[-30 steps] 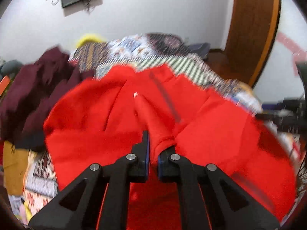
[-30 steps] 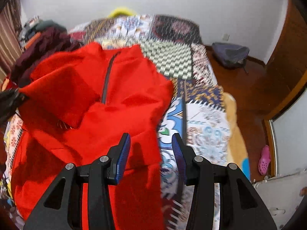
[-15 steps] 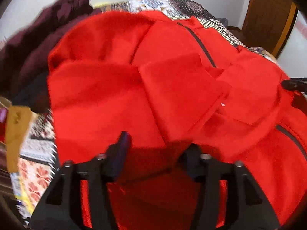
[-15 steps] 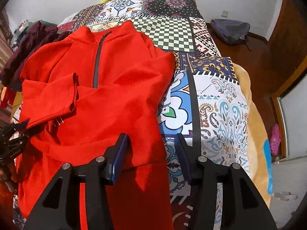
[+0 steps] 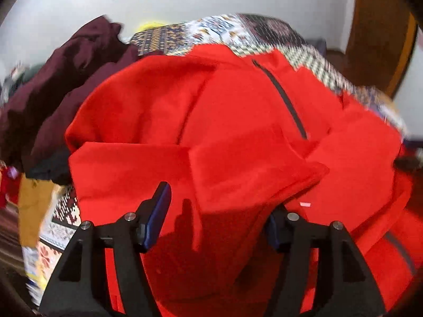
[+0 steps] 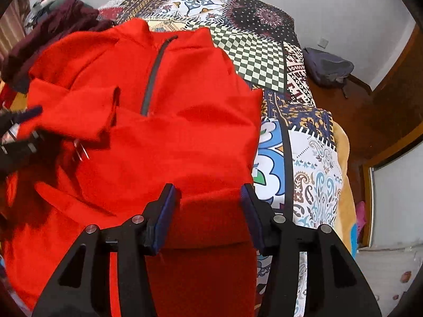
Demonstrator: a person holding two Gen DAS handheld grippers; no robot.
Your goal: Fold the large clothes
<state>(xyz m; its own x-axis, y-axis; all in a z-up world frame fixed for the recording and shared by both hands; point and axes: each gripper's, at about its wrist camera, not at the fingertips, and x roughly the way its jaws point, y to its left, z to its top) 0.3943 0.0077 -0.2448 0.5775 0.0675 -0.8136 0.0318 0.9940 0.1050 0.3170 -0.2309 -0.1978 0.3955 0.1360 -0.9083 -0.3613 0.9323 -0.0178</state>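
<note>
A large red zip-neck pullover lies spread on the patterned bed, also in the right wrist view. Its sleeves are folded across the chest; a grey zipper runs down from the collar. My left gripper is open just above the folded left sleeve, with red cloth lying between the jaws but not pinched. It shows at the left edge of the right wrist view. My right gripper is open over the pullover's lower right side, straddling a fold edge.
A patchwork bedspread covers the bed. A heap of maroon clothes lies left of the pullover, with a mustard garment below it. A dark backpack sits on the wooden floor at right. A pink shoe lies by the door.
My left gripper let go of the red sleeve it was pinching and opened wide; the sleeve now lies folded across the chest. My right gripper stayed open and moved closer over the pullover's right side.
</note>
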